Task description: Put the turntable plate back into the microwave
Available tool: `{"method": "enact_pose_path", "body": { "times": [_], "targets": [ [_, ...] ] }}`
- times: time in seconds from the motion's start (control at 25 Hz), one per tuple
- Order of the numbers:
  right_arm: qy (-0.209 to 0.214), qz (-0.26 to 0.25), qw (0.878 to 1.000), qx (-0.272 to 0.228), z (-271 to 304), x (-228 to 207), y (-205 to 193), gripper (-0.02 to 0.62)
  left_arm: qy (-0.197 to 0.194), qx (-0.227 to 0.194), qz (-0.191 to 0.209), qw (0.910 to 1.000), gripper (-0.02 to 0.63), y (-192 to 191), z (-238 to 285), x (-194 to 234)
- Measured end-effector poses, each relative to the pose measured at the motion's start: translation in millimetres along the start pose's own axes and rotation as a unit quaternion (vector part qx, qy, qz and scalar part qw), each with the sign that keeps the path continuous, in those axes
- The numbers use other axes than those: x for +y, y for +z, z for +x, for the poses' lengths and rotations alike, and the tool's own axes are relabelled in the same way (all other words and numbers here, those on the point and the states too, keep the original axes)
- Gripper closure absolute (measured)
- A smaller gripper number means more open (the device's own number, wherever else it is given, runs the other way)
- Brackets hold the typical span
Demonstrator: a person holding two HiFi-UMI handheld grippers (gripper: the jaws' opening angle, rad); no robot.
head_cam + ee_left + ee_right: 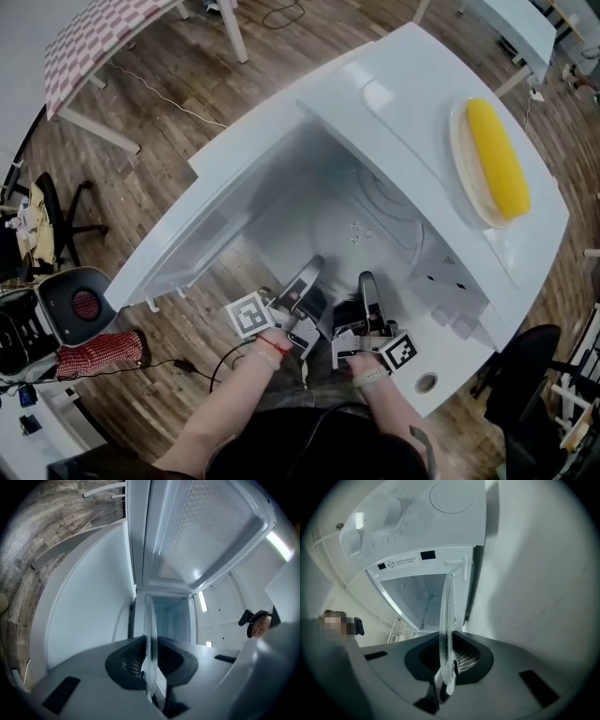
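**Glass plate gripped on both sides at the microwave's mouth**

The turntable plate [364, 230] is sitting inside the open cavity of the microwave [403, 103], clear glass over the white floor of the oven, with its near rim sticking out towards the person. That rim is being pinched in two places. The left gripper [309, 278] is biting it on the left and the right gripper [367, 288] just beside it on the right.

In the left gripper view the plate [149, 639] is showing edge-on, a thin glass line running straight down into the gripper [149, 663]. Both jaws are pressing on it, one against each face. The right gripper view is showing the same thing: the plate [446, 620] is standing edge-on between the jaws of that gripper [447, 665], which are clamping its rim deep in the throat.

The door [187, 253] is hanging wide open to the left — its mesh window [201, 536] is filling the upper part of the left gripper view. Two dials [375, 513] are showing above the opening in the right gripper view. On top of the microwave a cob of corn [497, 159] is lying on a white dish [461, 155].
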State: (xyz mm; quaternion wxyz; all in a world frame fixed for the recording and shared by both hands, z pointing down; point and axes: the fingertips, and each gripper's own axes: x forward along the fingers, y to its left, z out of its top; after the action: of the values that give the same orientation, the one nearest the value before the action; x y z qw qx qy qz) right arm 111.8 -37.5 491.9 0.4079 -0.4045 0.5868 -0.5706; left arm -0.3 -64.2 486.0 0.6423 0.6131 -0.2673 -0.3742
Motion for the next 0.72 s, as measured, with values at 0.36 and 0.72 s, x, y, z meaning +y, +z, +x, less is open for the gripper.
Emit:
{"method": "enact_pose_path", "body": {
  "times": [0.36, 0.72],
  "targets": [
    [0.001, -0.010, 1.000, -0.027, 9, -1, 14, 0.557, 0.005, 0.013, -0.005, 0.9999, 0.572, -6, 5, 3],
    [0.000, -0.016, 0.999, -0.038, 20, 0, 16, 0.555, 0.002, 0.016, -0.004, 0.9999, 0.572, -5, 5, 2]
  ]
}}
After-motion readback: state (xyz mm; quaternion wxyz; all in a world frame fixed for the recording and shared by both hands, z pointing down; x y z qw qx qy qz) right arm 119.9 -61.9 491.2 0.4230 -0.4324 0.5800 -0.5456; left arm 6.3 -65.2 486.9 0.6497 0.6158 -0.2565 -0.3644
